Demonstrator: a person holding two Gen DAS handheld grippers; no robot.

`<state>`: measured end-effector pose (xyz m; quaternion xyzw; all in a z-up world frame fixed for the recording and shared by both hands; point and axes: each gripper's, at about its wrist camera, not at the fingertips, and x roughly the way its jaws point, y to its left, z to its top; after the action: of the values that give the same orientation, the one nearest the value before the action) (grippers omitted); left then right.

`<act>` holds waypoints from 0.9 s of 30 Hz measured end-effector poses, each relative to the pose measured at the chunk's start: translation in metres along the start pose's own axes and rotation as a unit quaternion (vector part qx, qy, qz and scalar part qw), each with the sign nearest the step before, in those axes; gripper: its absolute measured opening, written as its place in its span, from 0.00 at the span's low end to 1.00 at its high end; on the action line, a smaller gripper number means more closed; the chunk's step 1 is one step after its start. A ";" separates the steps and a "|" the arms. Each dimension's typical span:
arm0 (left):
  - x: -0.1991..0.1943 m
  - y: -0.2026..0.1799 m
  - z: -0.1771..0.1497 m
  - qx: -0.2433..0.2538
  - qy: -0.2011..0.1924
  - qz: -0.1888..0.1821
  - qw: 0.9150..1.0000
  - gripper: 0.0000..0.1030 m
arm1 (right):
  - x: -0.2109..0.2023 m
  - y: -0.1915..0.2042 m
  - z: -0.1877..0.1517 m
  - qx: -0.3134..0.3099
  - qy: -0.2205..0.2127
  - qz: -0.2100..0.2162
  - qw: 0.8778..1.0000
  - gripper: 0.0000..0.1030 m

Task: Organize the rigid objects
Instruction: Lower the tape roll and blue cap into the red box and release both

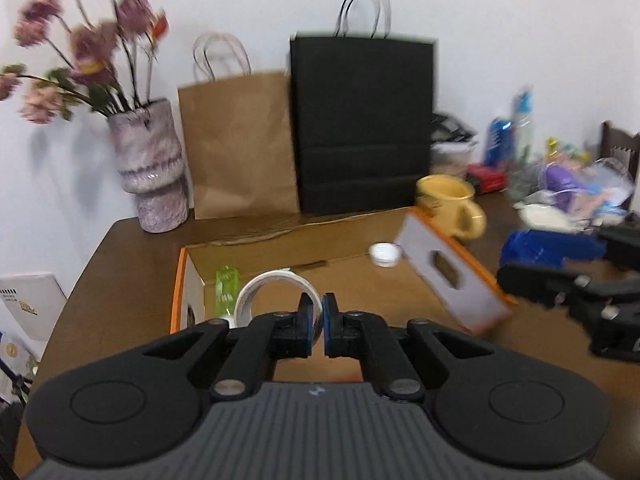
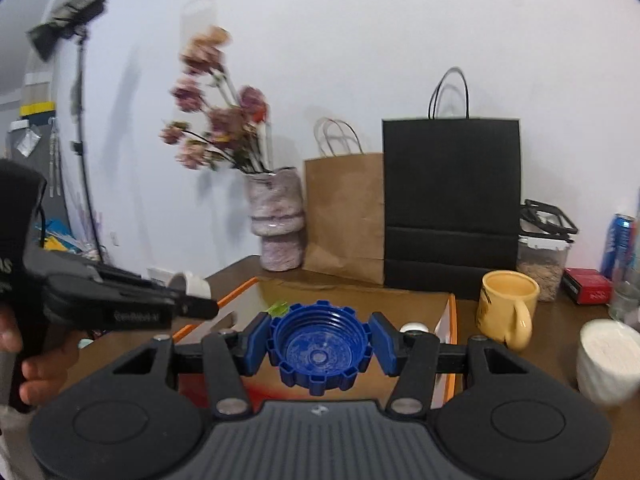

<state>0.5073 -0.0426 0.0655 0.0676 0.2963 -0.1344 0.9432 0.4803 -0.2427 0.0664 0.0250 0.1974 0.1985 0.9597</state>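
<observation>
In the left wrist view the left gripper (image 1: 318, 322) sits at lower centre, its blue-padded fingers (image 1: 307, 320) closed tight on the rim of a white tape ring (image 1: 256, 290) that stands upright just ahead of them. Beyond it lies an open cardboard box (image 1: 280, 252) with an orange edge, its flap (image 1: 452, 276) tilted up at right of centre. A green translucent item (image 1: 227, 286) and a small white lid (image 1: 385, 255) lie inside the box.

In the right wrist view the right gripper (image 2: 320, 344) fills the lower centre, its fingers (image 2: 256, 340) clamped on either side of a blue ridged cap (image 2: 320, 344), hollow side toward the camera, over the box.

A yellow mug (image 2: 508, 308) stands on the brown tabletop (image 1: 132, 264) at right, a white cup (image 2: 608, 356) nearer the right edge. At the back stand a vase of flowers (image 1: 154, 168), a brown paper bag (image 1: 240, 144) and a black paper bag (image 1: 362, 124)
</observation>
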 end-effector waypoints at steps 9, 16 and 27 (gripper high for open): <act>0.164 0.044 0.036 -0.029 0.142 0.015 0.989 0.05 | 0.180 -0.048 0.022 0.023 0.143 -0.019 0.989 0.51; 0.216 0.057 0.027 -0.041 0.154 0.053 0.986 0.22 | 0.261 -0.055 0.007 0.048 0.245 -0.013 0.968 0.52; 0.164 0.054 0.031 -0.053 0.130 0.034 0.989 0.60 | 0.213 -0.055 0.022 0.039 0.169 -0.055 0.983 0.68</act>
<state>0.6690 -0.0329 -0.0016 0.0443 0.4210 -0.0761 0.9028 0.6885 -0.2096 0.0010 0.0171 0.3653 0.1386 0.9204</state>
